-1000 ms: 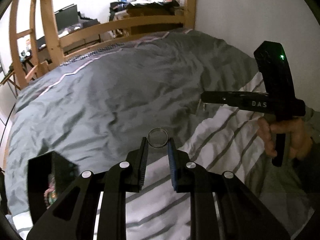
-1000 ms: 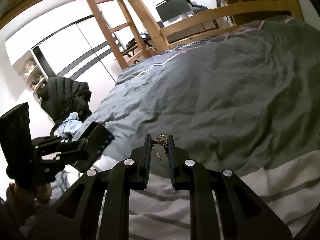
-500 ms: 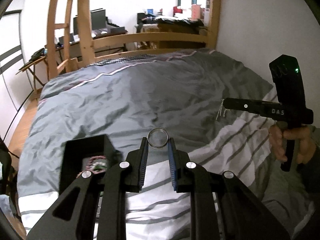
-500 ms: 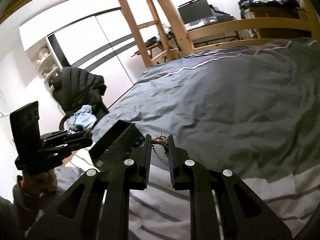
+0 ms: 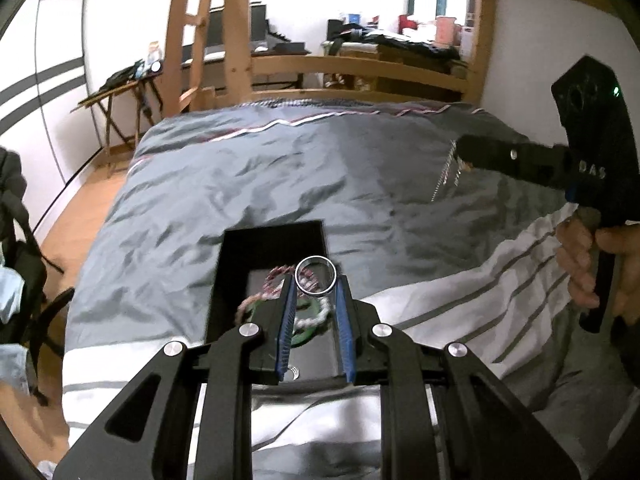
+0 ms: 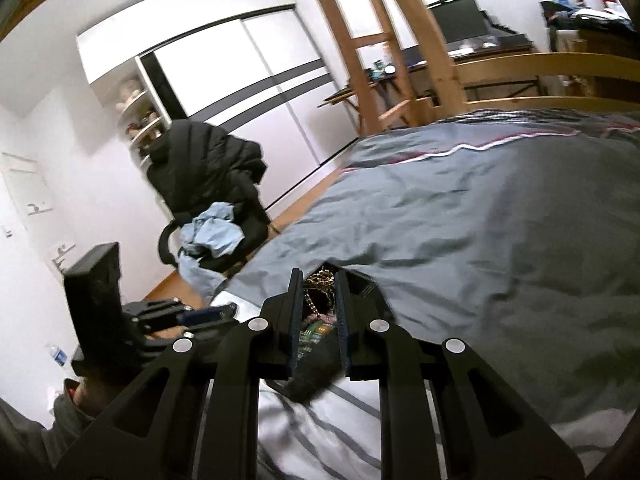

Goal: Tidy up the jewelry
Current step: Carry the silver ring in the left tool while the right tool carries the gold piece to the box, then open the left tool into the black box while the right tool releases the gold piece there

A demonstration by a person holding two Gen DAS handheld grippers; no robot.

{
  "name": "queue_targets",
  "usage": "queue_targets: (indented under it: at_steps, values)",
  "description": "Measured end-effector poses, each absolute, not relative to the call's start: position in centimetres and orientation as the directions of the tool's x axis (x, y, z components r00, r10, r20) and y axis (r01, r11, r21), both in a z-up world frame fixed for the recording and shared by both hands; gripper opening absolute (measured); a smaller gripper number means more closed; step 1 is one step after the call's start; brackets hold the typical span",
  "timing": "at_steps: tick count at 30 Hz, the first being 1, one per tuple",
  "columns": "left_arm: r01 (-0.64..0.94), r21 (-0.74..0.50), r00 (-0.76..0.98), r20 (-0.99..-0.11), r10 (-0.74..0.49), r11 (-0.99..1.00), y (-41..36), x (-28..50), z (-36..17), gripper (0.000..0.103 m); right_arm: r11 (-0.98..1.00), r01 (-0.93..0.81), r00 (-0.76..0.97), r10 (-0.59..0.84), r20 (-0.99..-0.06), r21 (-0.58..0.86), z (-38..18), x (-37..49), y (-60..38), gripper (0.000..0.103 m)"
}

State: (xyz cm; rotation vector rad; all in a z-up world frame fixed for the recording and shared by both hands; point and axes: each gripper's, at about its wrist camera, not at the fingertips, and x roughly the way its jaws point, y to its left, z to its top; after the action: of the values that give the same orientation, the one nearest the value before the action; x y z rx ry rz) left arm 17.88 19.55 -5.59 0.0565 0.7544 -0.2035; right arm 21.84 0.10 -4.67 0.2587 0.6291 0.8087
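Observation:
My left gripper [image 5: 315, 285] is shut on a silver ring [image 5: 315, 279] and holds it above an open black jewelry box [image 5: 232, 272] on the bed. Braided bracelets [image 5: 276, 280] and a green bangle [image 5: 310, 322] lie in the box. My right gripper [image 6: 319, 280] is shut on a gold chain [image 6: 316, 290] that dangles between its fingers, just over the box [image 6: 312, 380]. In the left wrist view the right gripper [image 5: 460, 152] is at the right, with the chain [image 5: 444, 176] hanging from its tip.
A grey duvet [image 5: 280, 176] covers the bed, with a white striped sheet [image 5: 480, 280] nearer me. A wooden bed frame and ladder [image 5: 224, 40] stand behind. An office chair with a black jacket [image 6: 208, 192] stands left of the bed.
Both grippers have swung left, bringing the black box from the left edge to directly under the ring and under the chain. Both stay shut on their pieces.

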Motion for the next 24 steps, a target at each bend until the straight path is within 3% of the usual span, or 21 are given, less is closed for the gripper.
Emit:
queue_targets:
  at_steps: [9,21,24]
  values:
    - [0.205,-0.078,0.662,-0.723,-0.197,0.976,21.4,19.2,-9.2,0.019,0.622,-0.619,0.445,0.781,-0.438,0.480,-6.0,24.1,7.3,0.016]
    - [0.181,-0.135,0.613,-0.759,-0.219,0.974,22.5,19.9,-13.6,0.019,0.632,-0.597,0.338,0.757,-0.560,0.494,-13.1,27.5,11.9,0.018]
    - [0.169,-0.146,0.622,-0.751,-0.221,0.975,22.8,19.8,-13.4,0.038,0.643,-0.593,0.334,0.745,-0.578,0.485,-13.8,27.5,12.3,0.023]
